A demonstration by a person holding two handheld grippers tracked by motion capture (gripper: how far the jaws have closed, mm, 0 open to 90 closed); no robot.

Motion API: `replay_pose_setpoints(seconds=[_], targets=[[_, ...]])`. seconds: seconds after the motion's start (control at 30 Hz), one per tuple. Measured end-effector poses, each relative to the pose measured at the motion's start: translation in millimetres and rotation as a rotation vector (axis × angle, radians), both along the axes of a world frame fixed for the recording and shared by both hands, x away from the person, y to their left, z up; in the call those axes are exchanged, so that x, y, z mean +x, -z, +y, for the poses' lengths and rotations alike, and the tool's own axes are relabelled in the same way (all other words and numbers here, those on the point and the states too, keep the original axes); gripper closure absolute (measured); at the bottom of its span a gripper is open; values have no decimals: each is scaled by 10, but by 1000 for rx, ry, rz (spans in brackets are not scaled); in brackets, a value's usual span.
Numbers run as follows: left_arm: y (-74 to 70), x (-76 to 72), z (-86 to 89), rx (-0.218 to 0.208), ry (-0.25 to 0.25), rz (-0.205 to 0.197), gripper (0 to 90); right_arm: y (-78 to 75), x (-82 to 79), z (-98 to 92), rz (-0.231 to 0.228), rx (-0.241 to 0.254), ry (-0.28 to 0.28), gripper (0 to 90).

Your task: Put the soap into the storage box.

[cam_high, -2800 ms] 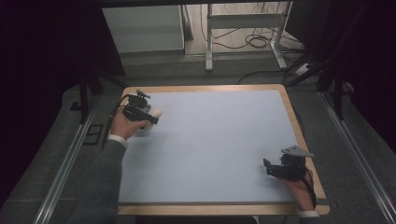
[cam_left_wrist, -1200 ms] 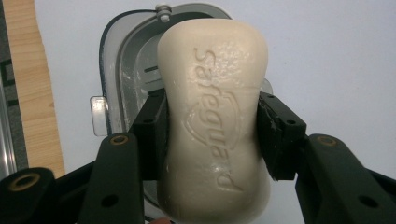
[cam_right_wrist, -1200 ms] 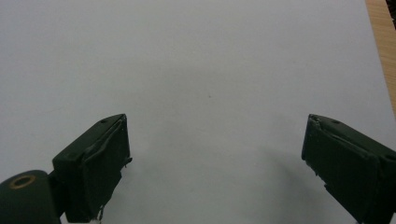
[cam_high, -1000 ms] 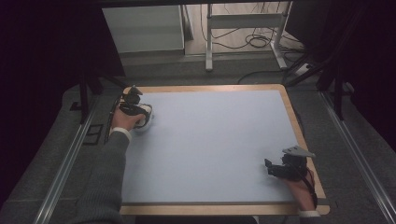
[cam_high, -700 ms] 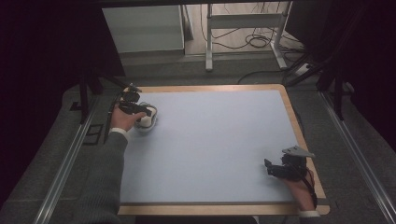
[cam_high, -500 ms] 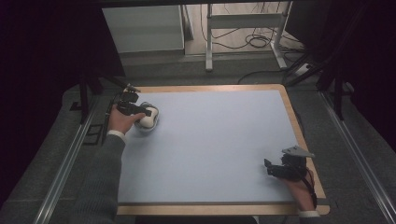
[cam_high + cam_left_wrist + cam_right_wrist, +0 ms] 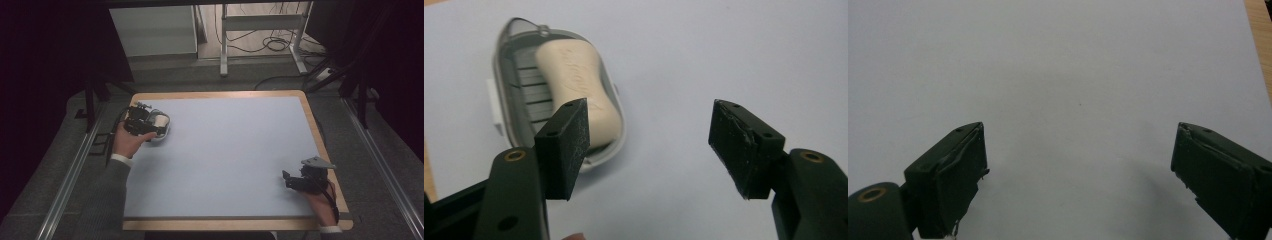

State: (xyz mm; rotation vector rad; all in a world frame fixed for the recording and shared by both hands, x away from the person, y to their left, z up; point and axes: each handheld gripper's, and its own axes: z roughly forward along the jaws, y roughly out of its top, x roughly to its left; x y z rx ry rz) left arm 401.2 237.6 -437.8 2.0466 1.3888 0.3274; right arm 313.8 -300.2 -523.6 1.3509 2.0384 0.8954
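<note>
Presently on the table [image 7: 230, 165], pale blue top with a wooden border: one soap dish [image 7: 509, 60], grey, clear-rimmed and ribbed inside, lying flat near the far left corner. In it, one cream bar of soap [image 7: 579, 85], lengthwise, resting on the ribs. Left gripper [image 7: 649, 135], held in the person's left hand [image 7: 129, 142]: just beside the dish, jaws released and just now widening, nothing between them; in the left gripper view one jaw overlaps the dish's near end, the other stands over bare table. Right gripper [image 7: 1078, 175]: near the right front corner, well apart from the dish, jaws spread wide over bare table, grasping nothing.
</note>
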Motion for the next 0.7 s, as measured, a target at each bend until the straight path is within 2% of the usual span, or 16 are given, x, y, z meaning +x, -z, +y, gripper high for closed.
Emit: replay_pose_setpoints(seconds=[0.1,0.3,0.37,0.57,0.7], targets=[[50,-117,-37,28,24,-17,329,0,-1,3,0,0,0,75],[194,-370,-81,15,74,-42,323,-1,-4,7,0,-3,-1,75],[255,-438,-84,7,81,-39,322,2,-3,13,0,-5,-3,75],[514,-673,-142,35,108,-23,319,4,-3,26,0,-7,-6,75],[648,-806,-179,37,113,-21,317,-1,-7,27,-2,-8,-5,75]])
